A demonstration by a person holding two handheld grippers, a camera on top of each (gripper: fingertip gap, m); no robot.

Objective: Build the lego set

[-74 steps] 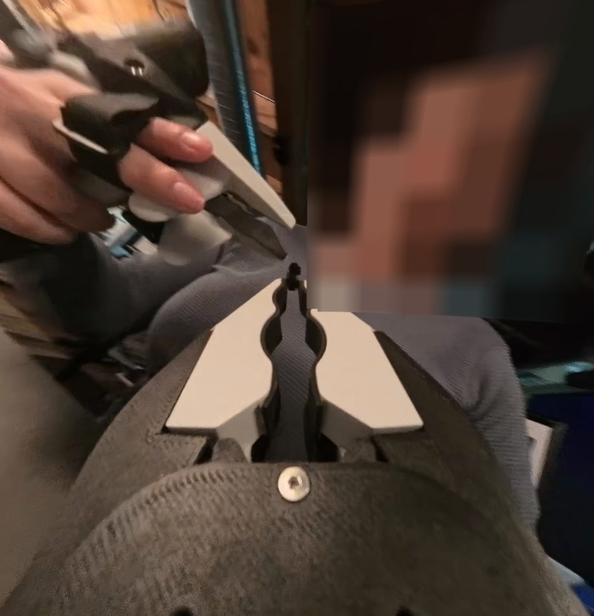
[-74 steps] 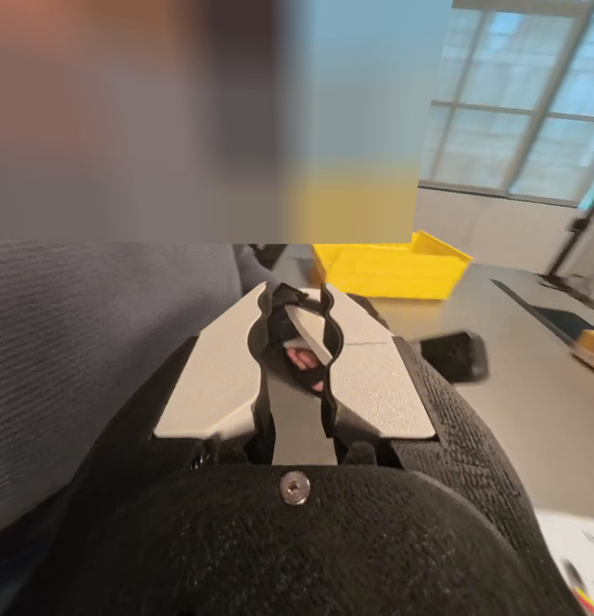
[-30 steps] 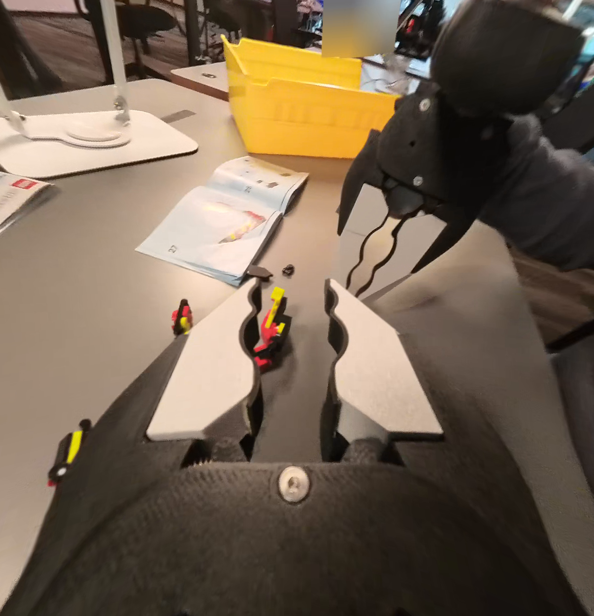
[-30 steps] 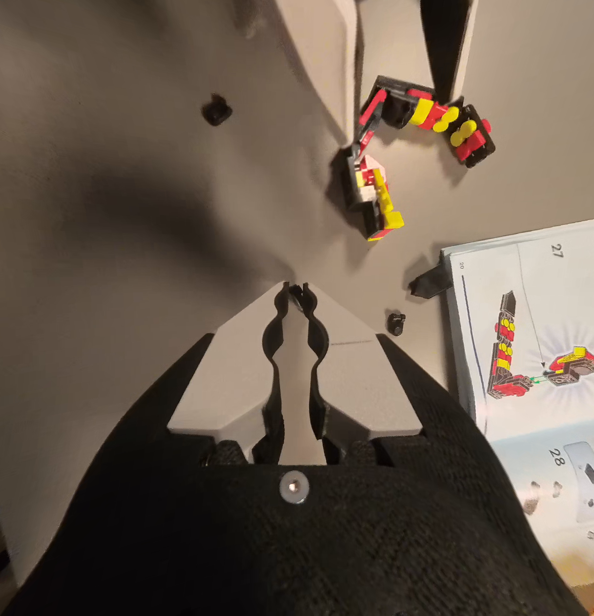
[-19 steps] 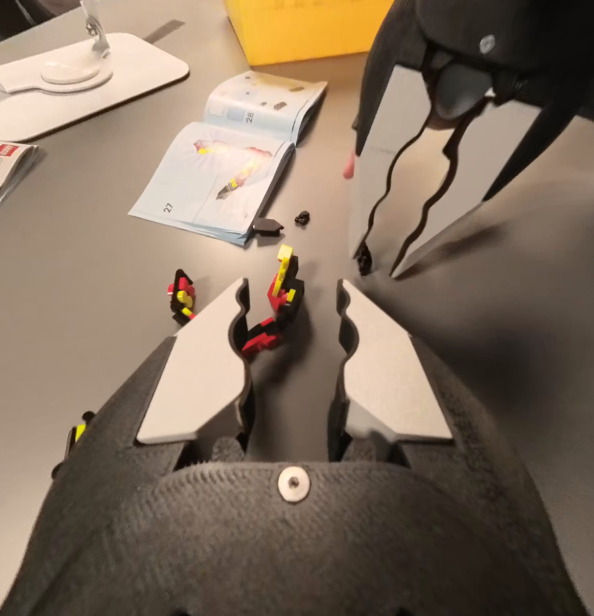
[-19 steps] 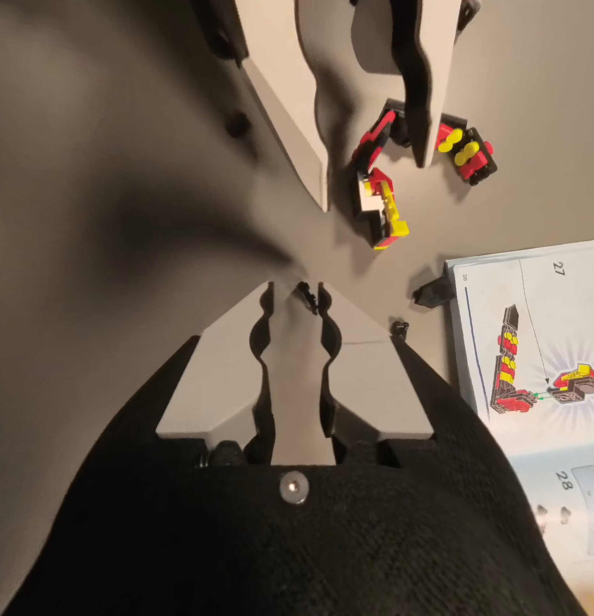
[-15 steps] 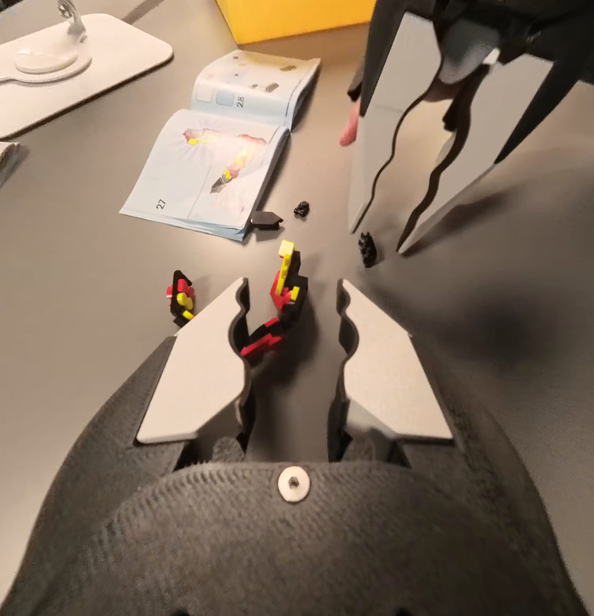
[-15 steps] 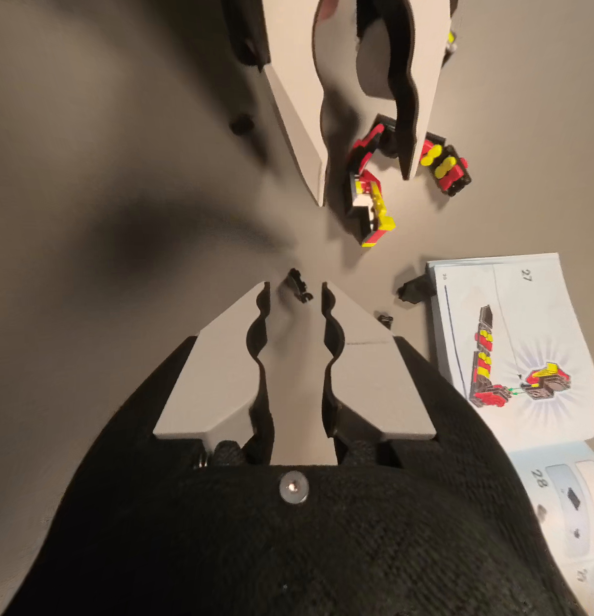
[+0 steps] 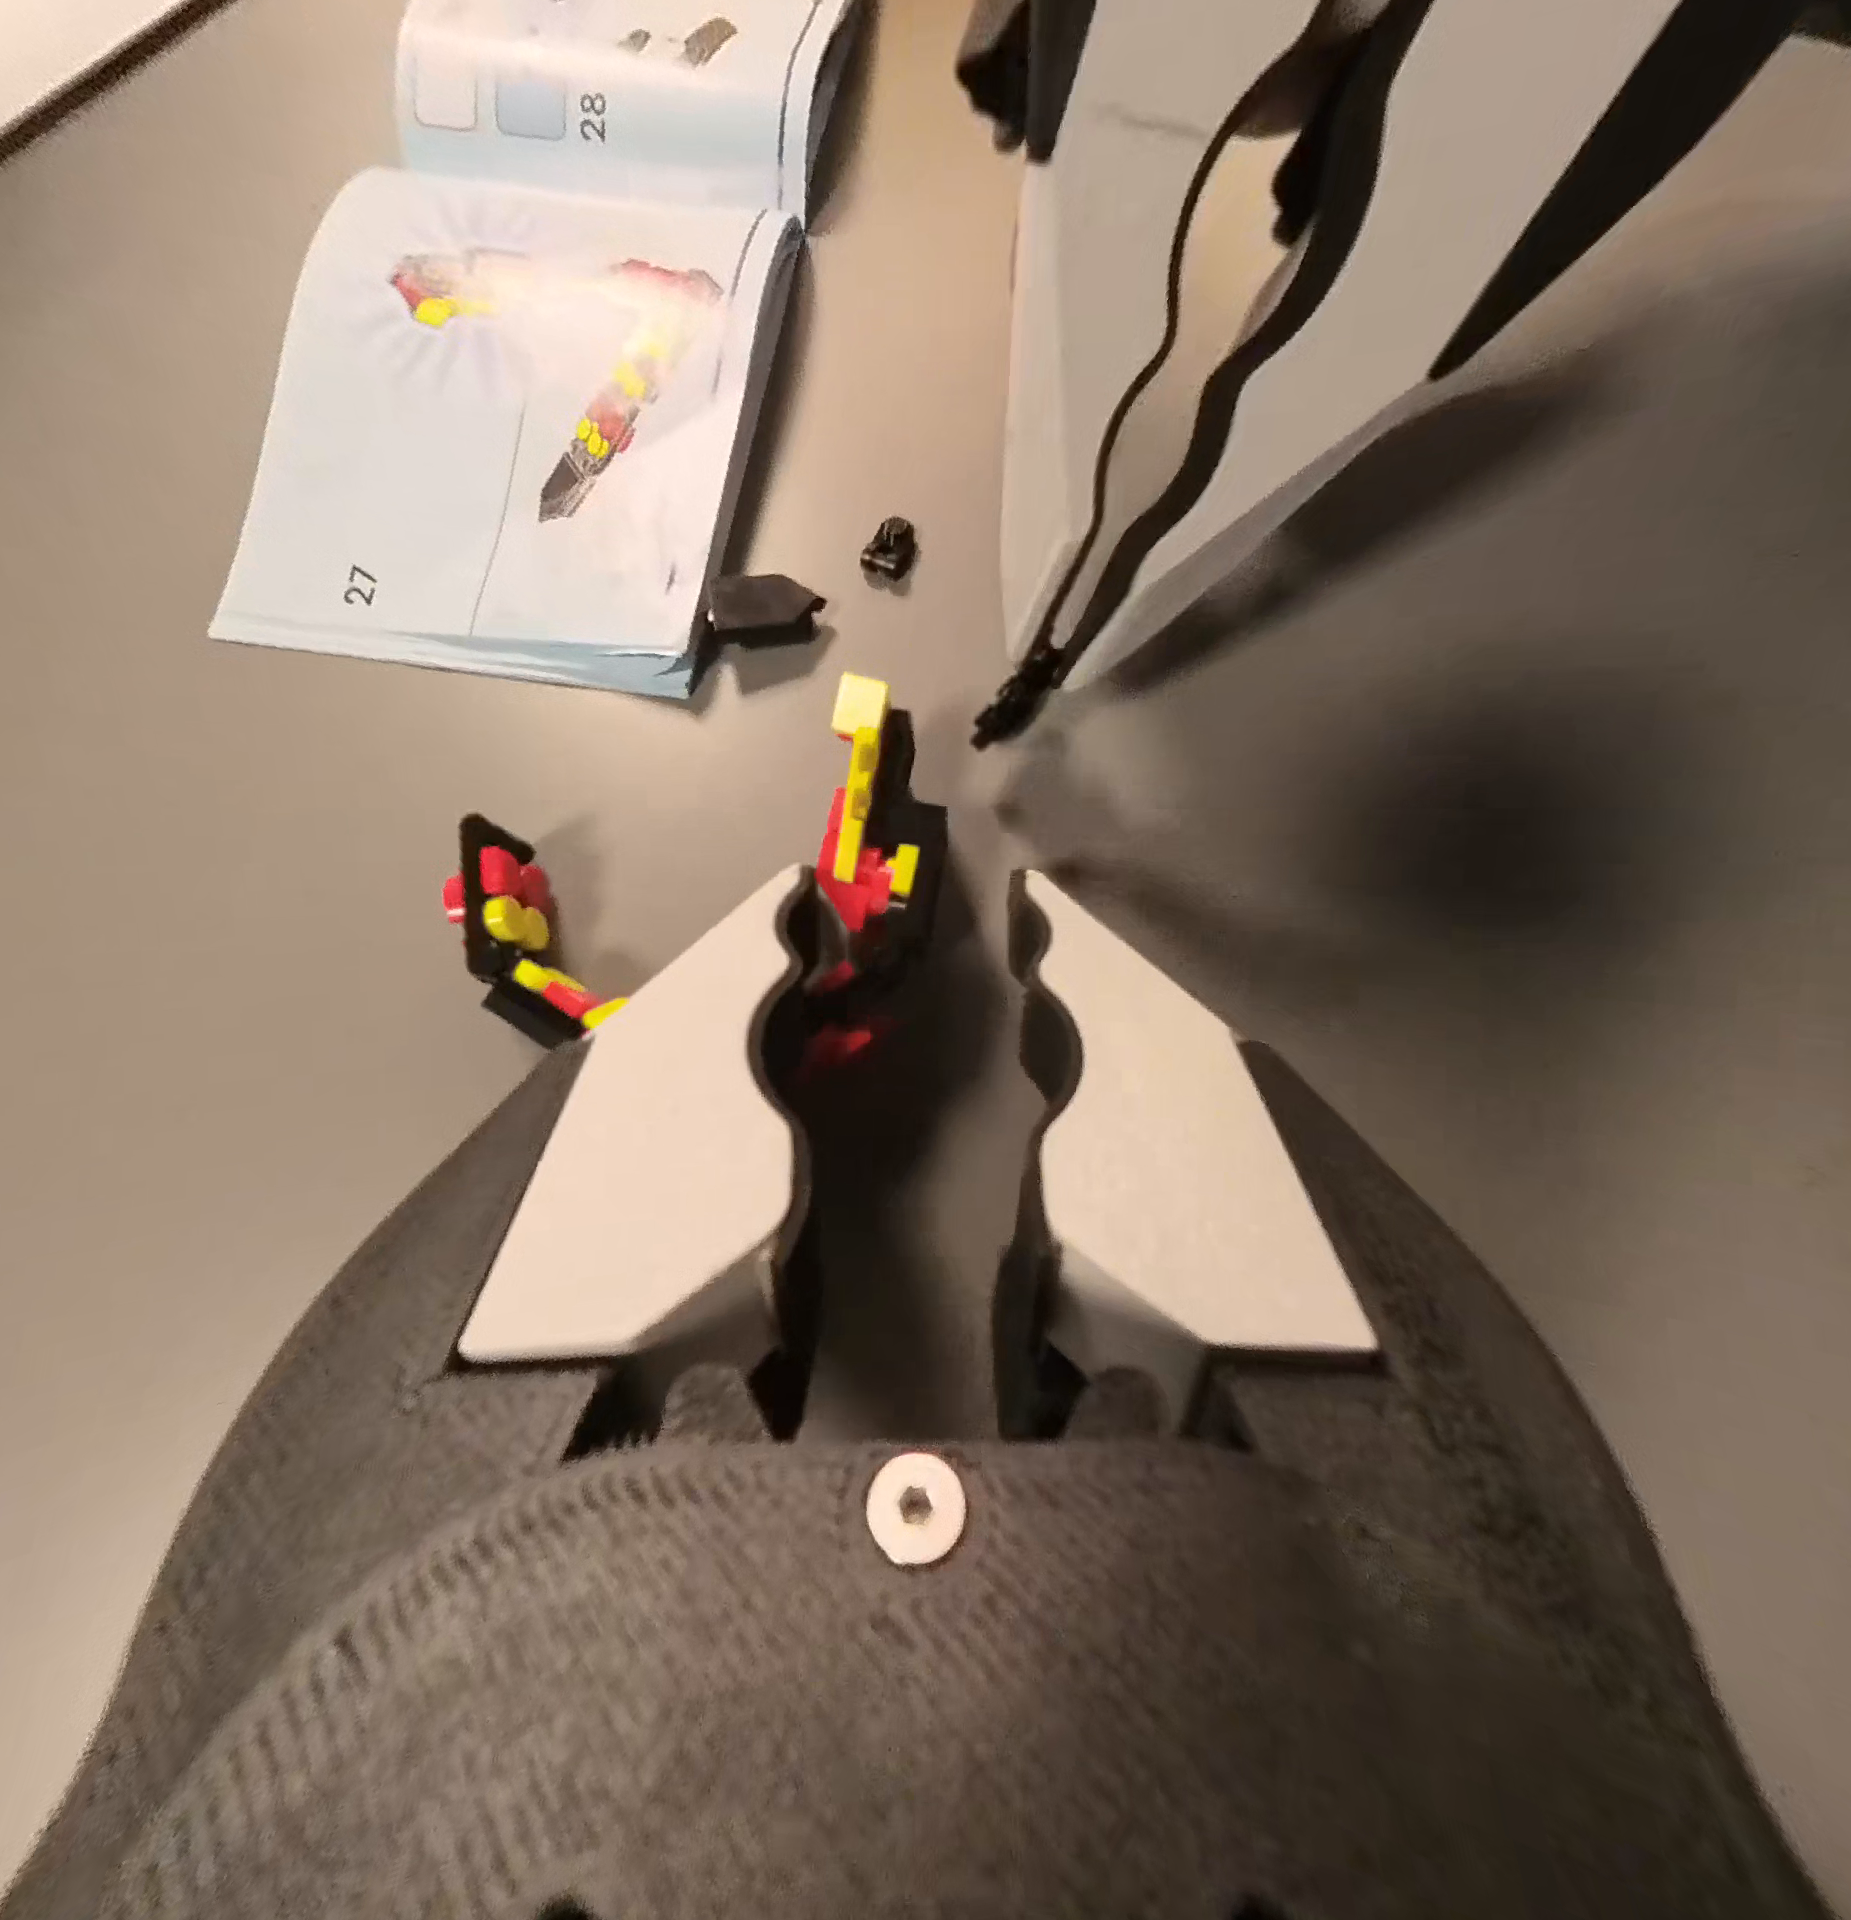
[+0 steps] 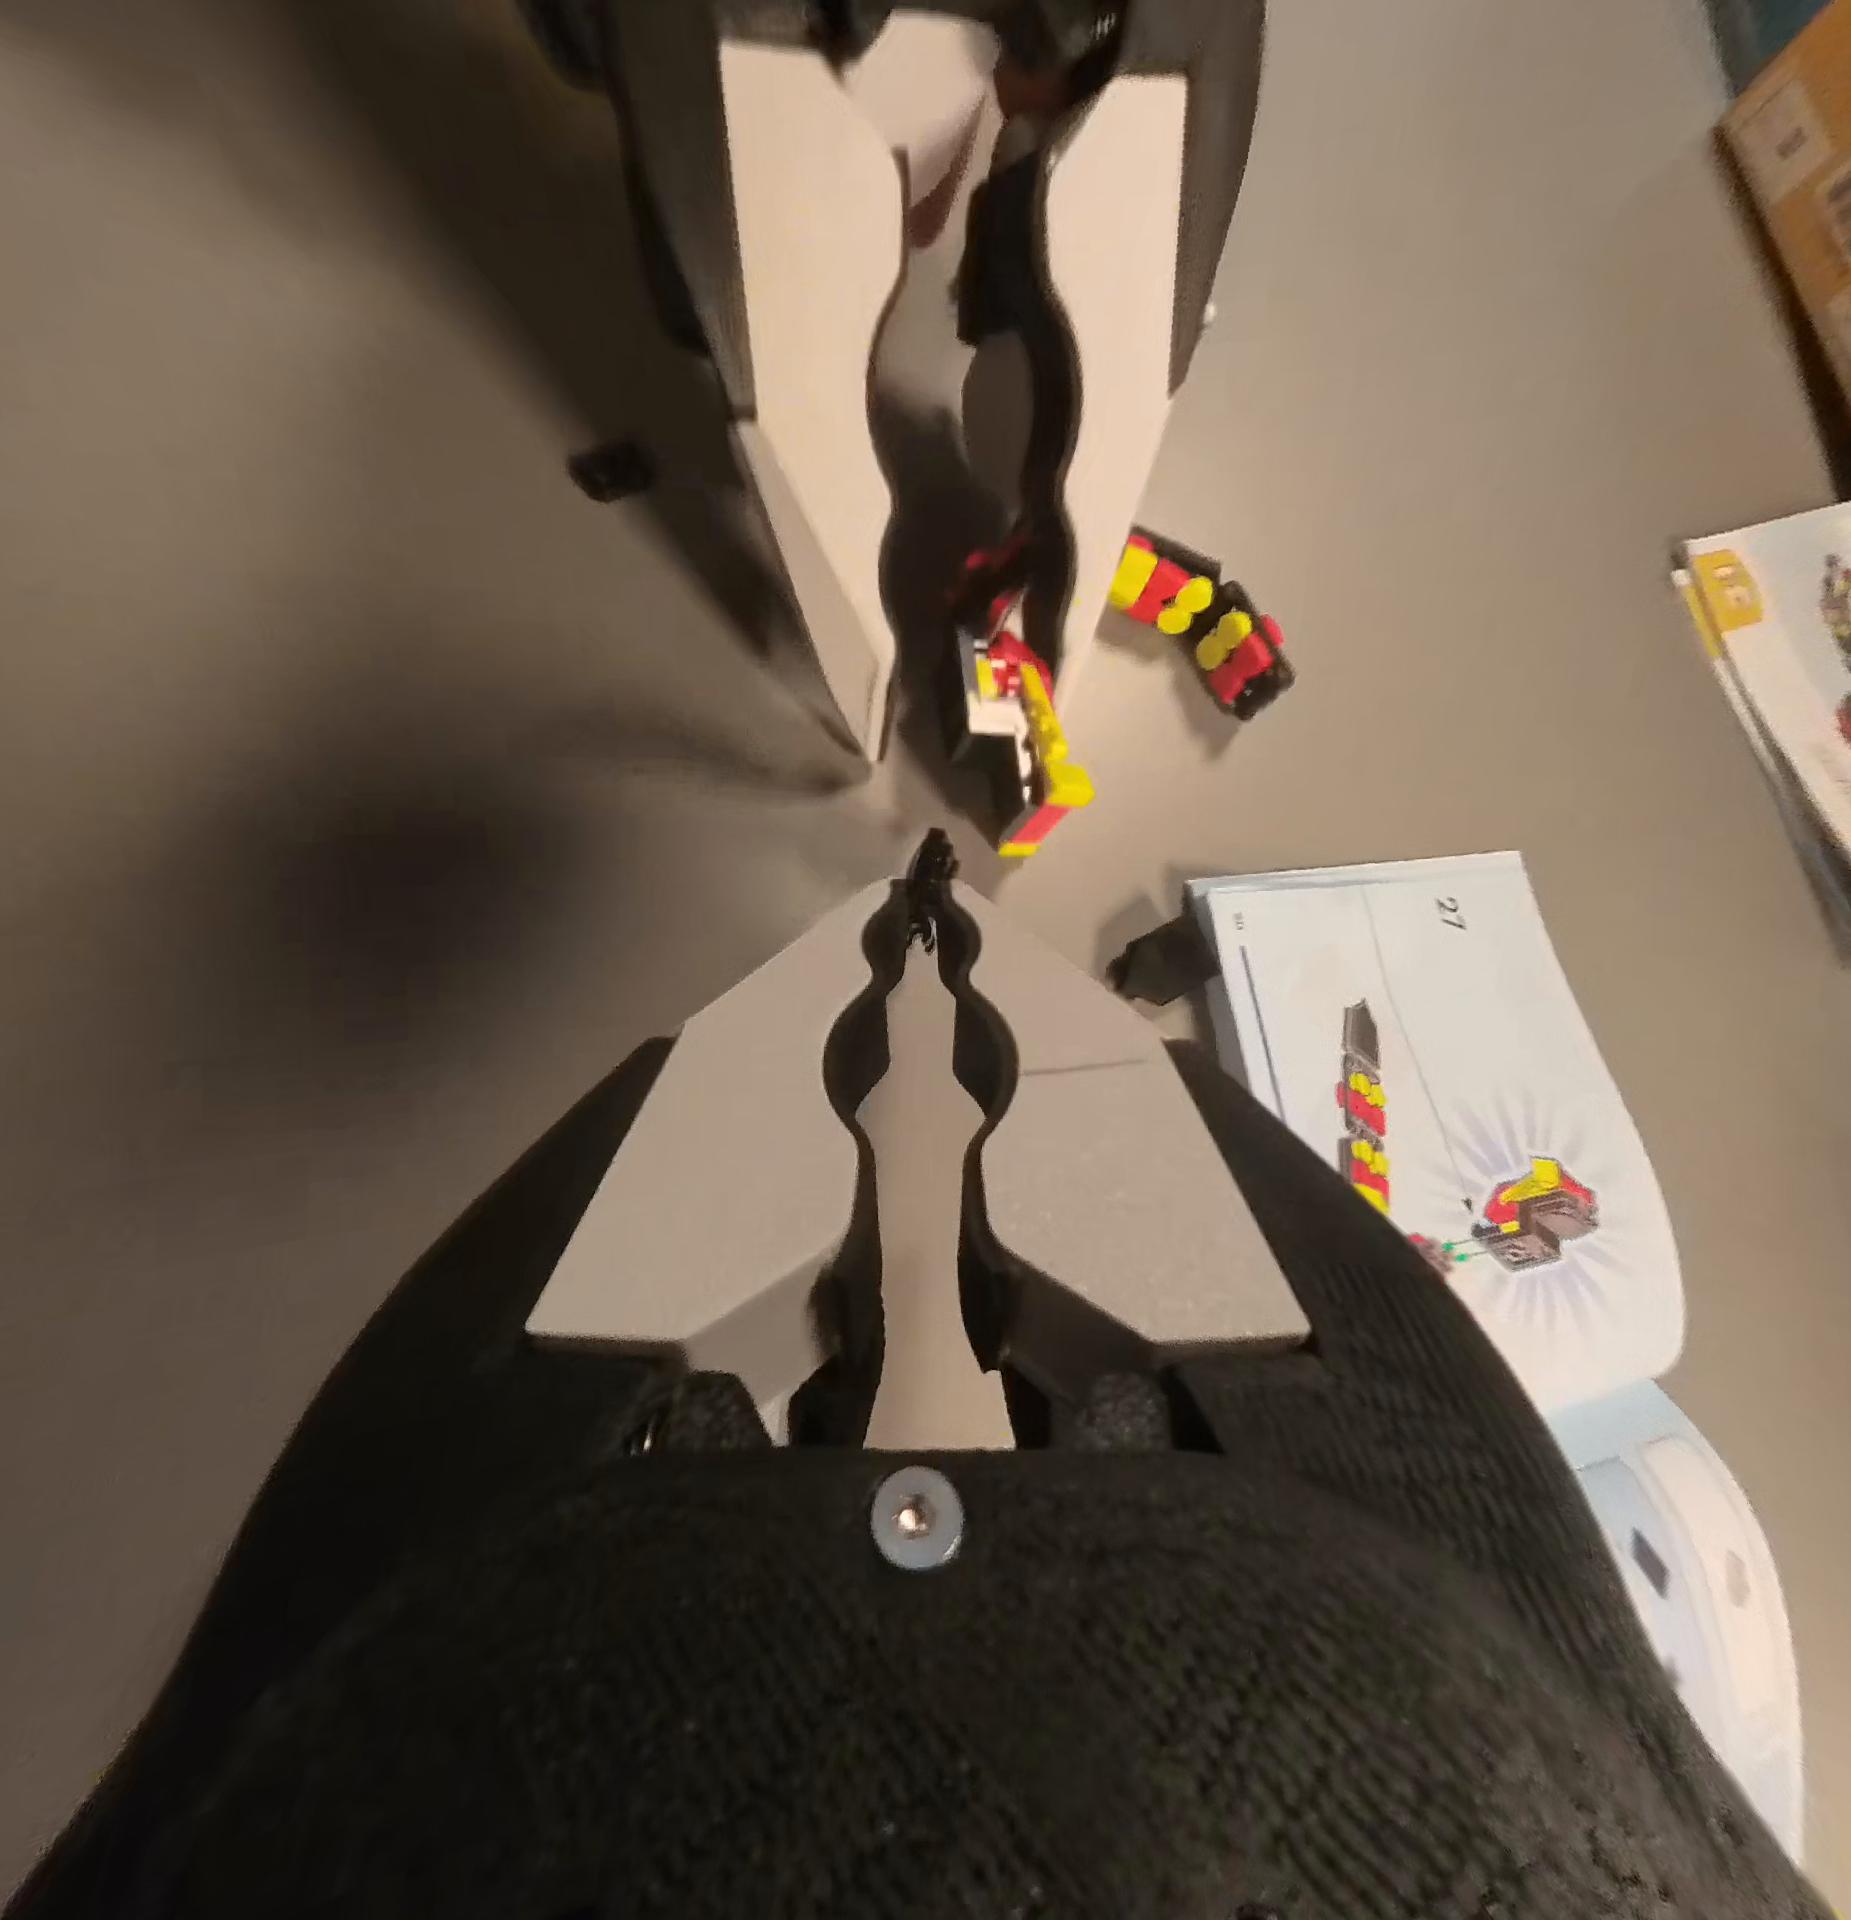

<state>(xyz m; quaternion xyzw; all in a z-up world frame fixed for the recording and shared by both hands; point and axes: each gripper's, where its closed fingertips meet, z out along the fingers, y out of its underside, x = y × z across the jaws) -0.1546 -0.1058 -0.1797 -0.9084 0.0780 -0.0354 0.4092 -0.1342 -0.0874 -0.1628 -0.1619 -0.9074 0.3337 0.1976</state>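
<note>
A red, yellow and black lego assembly (image 9: 867, 831) lies on the grey table between the fingers of my left gripper (image 9: 908, 878), which is open and straddles it, with the left finger closest. It also shows in the right wrist view (image 10: 1020, 727). My right gripper (image 10: 926, 896) is shut on a small black piece (image 10: 931, 868) just above the table, right in front of the assembly's yellow end. The right gripper's tips (image 9: 1040, 665) and the black piece (image 9: 1009, 701) also show in the left wrist view. A second red-yellow-black assembly (image 9: 505, 925) (image 10: 1201, 623) lies beside the left gripper.
An open instruction booklet (image 9: 516, 416) (image 10: 1420, 1091) lies on the table, with a black sloped piece (image 9: 760, 608) (image 10: 1149, 966) at its edge and a tiny black piece (image 9: 888, 545) nearby. Another black piece (image 10: 609, 473), more booklets (image 10: 1814, 665) and a cardboard box (image 10: 1825, 187) lie farther off. There is about 4 centimetres between the tips of the two grippers.
My right gripper had opened and left the small black piece on the table; it has now shut on it again. My left gripper moved forward around the assembly and its jaws narrowed.
</note>
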